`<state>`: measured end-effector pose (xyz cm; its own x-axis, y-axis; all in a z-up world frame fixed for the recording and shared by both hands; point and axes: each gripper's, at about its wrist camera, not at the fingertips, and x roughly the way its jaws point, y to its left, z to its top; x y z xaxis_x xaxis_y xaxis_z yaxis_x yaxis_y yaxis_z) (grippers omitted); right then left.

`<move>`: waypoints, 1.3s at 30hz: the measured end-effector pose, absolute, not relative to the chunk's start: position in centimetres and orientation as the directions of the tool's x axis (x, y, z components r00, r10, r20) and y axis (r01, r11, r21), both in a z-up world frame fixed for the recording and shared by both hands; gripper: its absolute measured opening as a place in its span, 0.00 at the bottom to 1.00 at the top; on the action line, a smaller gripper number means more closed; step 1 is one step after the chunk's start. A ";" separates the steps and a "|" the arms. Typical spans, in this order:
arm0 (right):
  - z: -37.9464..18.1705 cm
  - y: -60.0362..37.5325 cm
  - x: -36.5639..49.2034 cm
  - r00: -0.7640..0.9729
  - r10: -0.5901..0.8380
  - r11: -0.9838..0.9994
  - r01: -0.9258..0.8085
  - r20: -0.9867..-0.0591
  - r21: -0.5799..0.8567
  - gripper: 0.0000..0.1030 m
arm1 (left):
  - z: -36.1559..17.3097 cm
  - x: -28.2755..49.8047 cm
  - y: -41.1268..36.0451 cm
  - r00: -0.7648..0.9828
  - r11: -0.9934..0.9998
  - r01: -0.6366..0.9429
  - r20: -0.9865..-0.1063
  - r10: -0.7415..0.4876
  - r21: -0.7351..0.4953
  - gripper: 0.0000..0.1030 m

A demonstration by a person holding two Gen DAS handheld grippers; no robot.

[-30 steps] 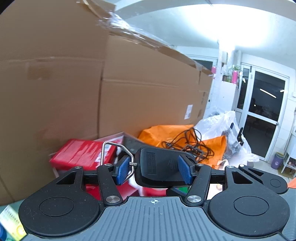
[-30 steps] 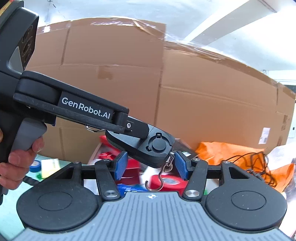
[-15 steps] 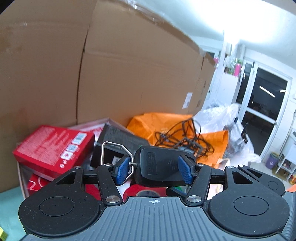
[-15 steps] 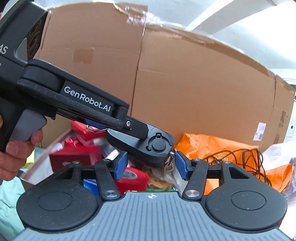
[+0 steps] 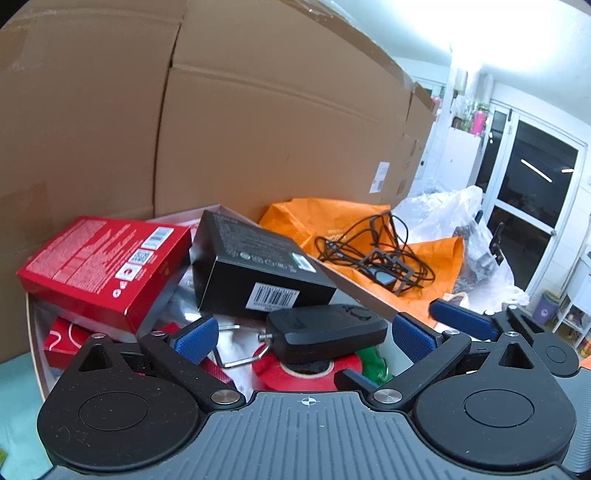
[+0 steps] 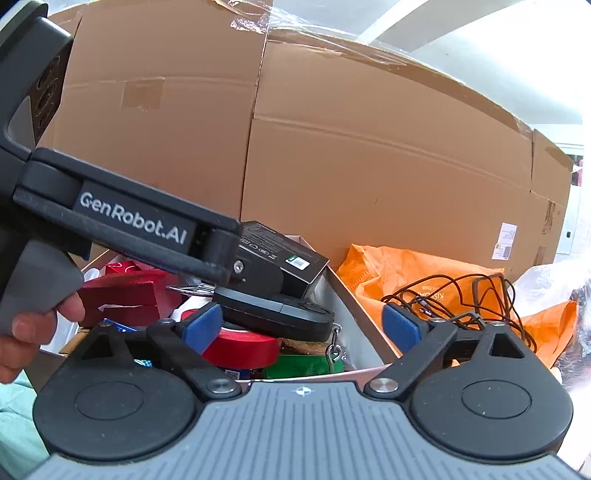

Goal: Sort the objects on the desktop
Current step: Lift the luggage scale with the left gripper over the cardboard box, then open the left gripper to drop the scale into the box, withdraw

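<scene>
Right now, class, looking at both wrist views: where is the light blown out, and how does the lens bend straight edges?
Left wrist view: ceiling glares to white at top right; the cardboard box edges bow, and the corners go black. Right wrist view: the right edge washes out white over the plastic bag; the box's top edge arches; the black scale over the red tape stays sharp.

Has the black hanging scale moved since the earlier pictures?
Yes. The black hanging scale went down onto the red tape roll, inside the storage box.

Black scale [image 5: 325, 332], red tape [image 6: 240, 347]
</scene>
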<state>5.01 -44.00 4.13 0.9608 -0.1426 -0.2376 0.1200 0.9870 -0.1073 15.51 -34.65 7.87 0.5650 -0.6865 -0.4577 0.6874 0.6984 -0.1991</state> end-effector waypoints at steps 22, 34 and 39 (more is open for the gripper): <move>5.5 -42.1 3.5 0.943 -0.175 0.983 0.152 -0.283 -0.104 1.00 | 9.0 11.5 -32.8 0.595 0.689 0.714 -0.409 -0.692 -0.124 1.00; 7.0 -39.4 1.6 0.952 -0.147 0.989 0.133 -0.269 -0.072 1.00 | 9.5 9.2 -29.5 0.596 0.693 0.707 -0.406 -0.692 -0.142 1.00; 7.6 -37.3 0.9 0.957 -0.121 0.991 0.100 -0.262 -0.092 1.00 | 9.7 8.3 -26.9 0.602 0.700 0.693 -0.397 -0.693 -0.173 1.00</move>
<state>0.89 -37.26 7.55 0.9574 -0.1215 -0.2620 0.1004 0.9907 -0.0923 8.30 -26.88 9.74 0.6016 -0.6933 -0.3967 0.6926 0.7002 -0.1734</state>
